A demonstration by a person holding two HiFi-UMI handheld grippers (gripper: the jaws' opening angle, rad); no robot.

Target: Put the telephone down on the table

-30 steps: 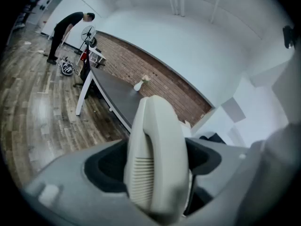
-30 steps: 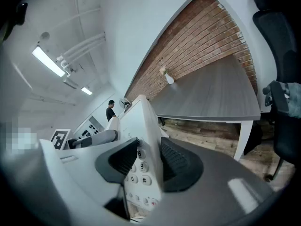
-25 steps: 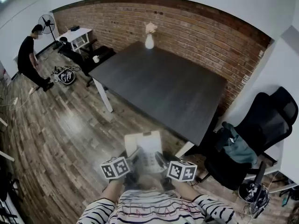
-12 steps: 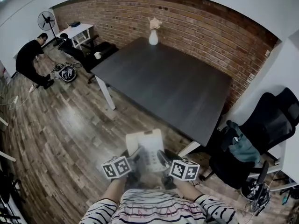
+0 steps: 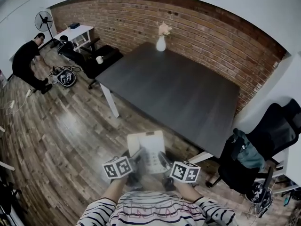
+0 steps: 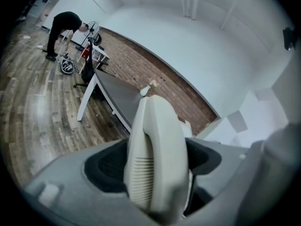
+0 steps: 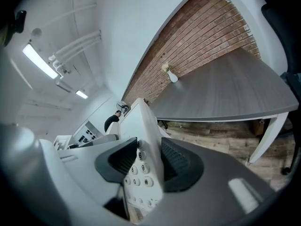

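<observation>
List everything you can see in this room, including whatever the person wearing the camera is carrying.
telephone: one, cream, held over the floor, short of the table
table: one, dark grey top, white legs, mid-room
vase: one, white, pale flowers, table's far edge by the brick wall
office chair: one, black, right, teal cloth draped on it
fan: one, black, far left corner
small table: one, white, beside the fan
mug: one, white, on dark low furniture left of the table
other person: one, in black, bending, far left
left hand-held gripper: one, grey, shut on the telephone's handset side
right hand-held gripper: one, grey, shut on its keypad side
sleeves: two, striped, bottom edge
</observation>
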